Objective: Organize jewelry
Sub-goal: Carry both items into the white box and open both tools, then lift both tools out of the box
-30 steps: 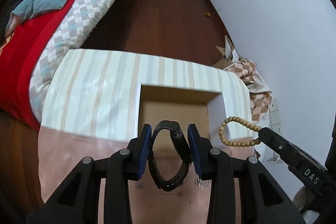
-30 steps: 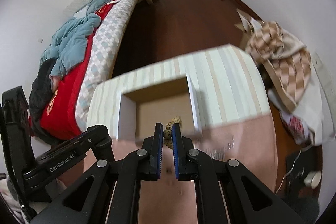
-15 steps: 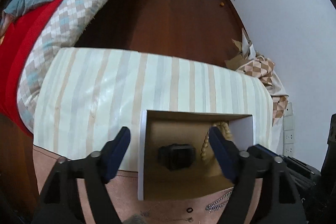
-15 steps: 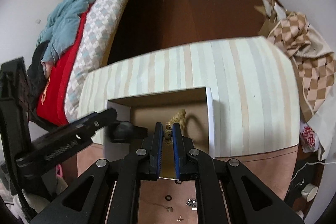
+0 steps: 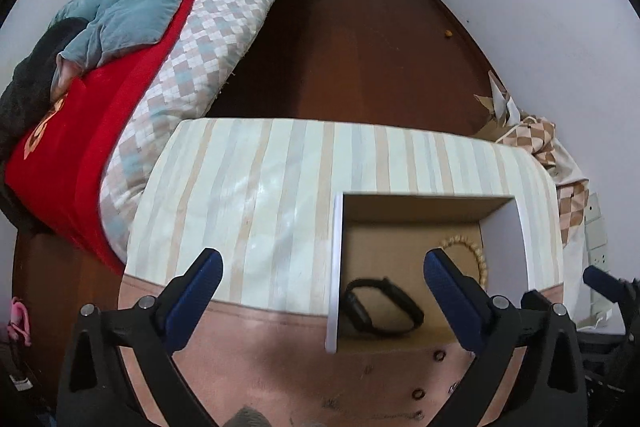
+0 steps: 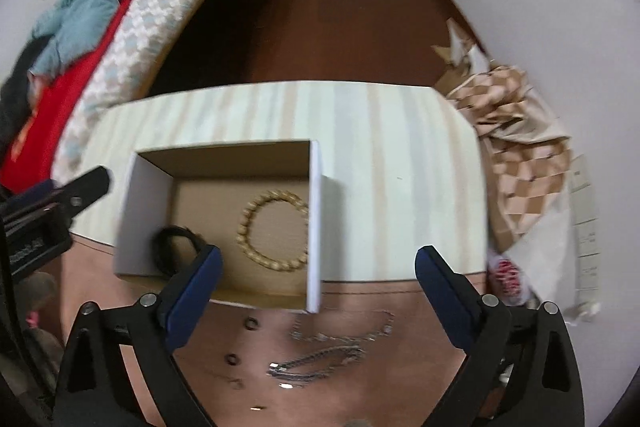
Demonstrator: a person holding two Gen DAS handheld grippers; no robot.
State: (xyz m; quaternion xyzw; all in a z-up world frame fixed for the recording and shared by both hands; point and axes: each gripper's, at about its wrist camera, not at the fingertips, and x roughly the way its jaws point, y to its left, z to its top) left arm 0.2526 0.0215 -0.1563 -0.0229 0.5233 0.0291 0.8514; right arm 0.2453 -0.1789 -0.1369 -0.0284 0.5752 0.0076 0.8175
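Blue-padded jaws of the left gripper [image 5: 320,291] are opening wide with nothing between them, over the near left part of the cardboard box [image 5: 335,267]; the right gripper [image 6: 316,285] is likewise opening, empty, straddling the box's near right wall. Inside the box, the black watch [image 5: 382,309] lies at the near left of the floor and the wooden bead bracelet [image 6: 274,229] lies flat toward the right, the two apart. Outside, on the pinkish cloth just near the box, chain necklaces [image 6: 320,359] lie tangled together, with small dark rings [image 6: 251,323] to their left. Striped table cover [image 6: 400,163] beyond; bed [image 5: 120,75] far left. Judgement: both drops look complete, and next is picking up the loose pieces. For the chains, come down steeply with pads astride one bunched section and close low against the cloth, so a single strand lifts without dragging its neighbour. Rings are small and blurred; pinch across the band.
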